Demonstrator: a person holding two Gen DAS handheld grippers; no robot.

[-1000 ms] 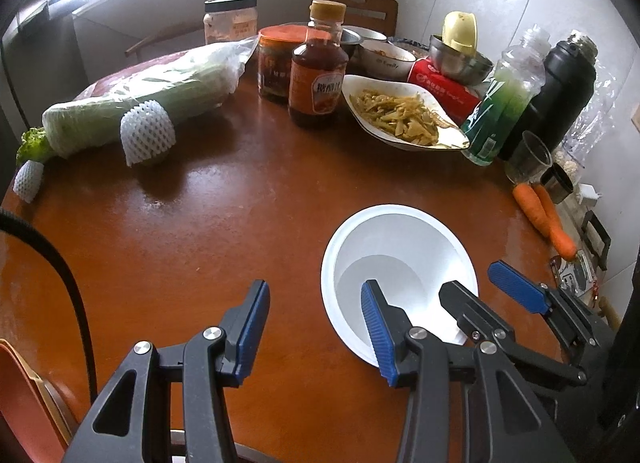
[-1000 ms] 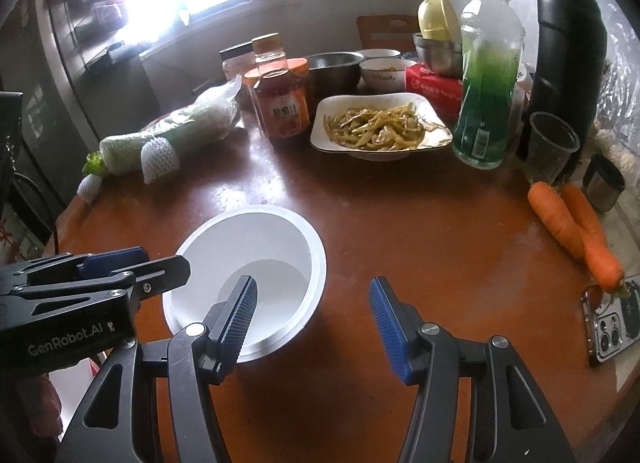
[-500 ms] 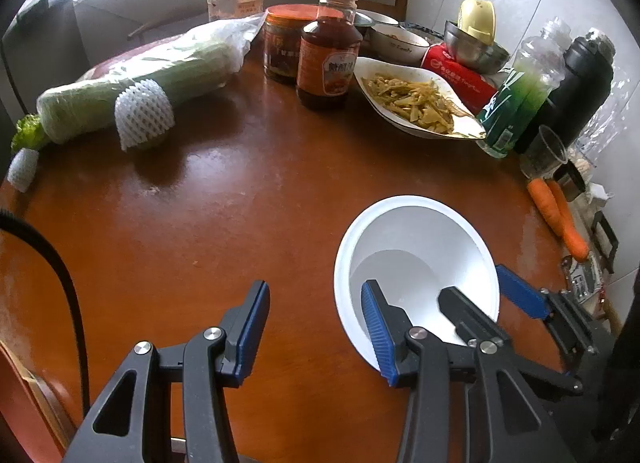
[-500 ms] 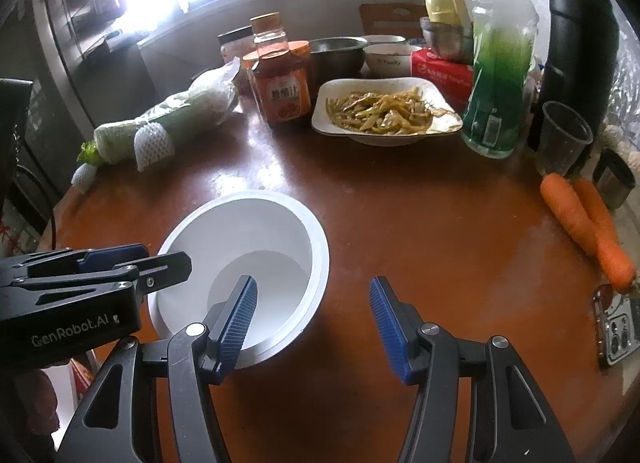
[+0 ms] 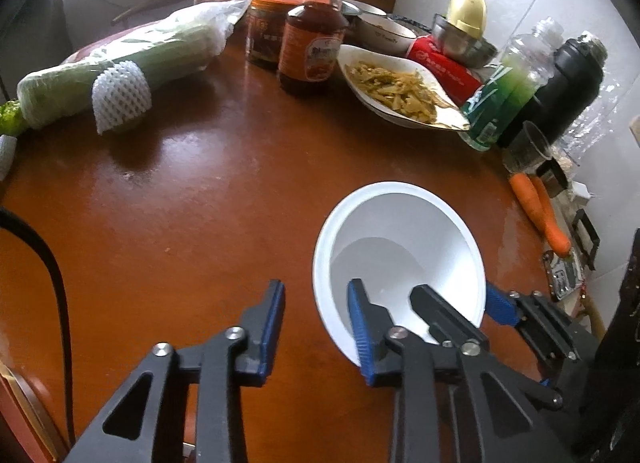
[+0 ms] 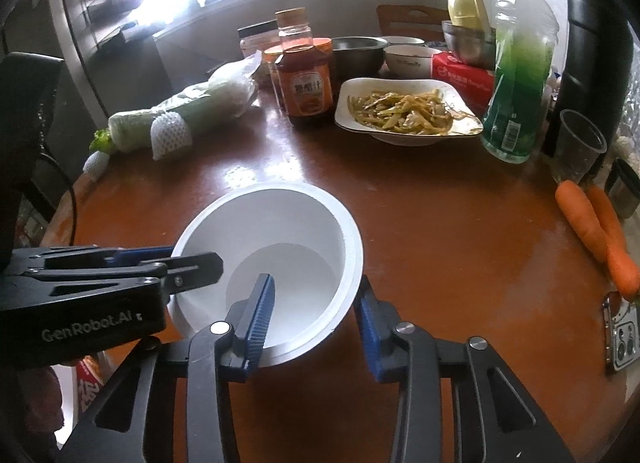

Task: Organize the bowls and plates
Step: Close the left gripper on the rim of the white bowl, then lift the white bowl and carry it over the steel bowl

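Early stage, nothing stacked or grouped yet. White bowl (image 6: 272, 259) upright on table (image 5: 180, 199) near its front edge. Right gripper (image 6: 312, 303) half-open, straddling bowl's near-right rim: one finger inside, one outside, not clamped. Left gripper (image 5: 316, 319) open wide, empty; right finger over bowl's left rim, contact unclear. Plate of food (image 6: 408, 111), ceramic bowl (image 6: 408, 59) and steel bowls (image 6: 358, 53) untouched at far edge among bottles. Left to do: grip bowl, gather with the rest.
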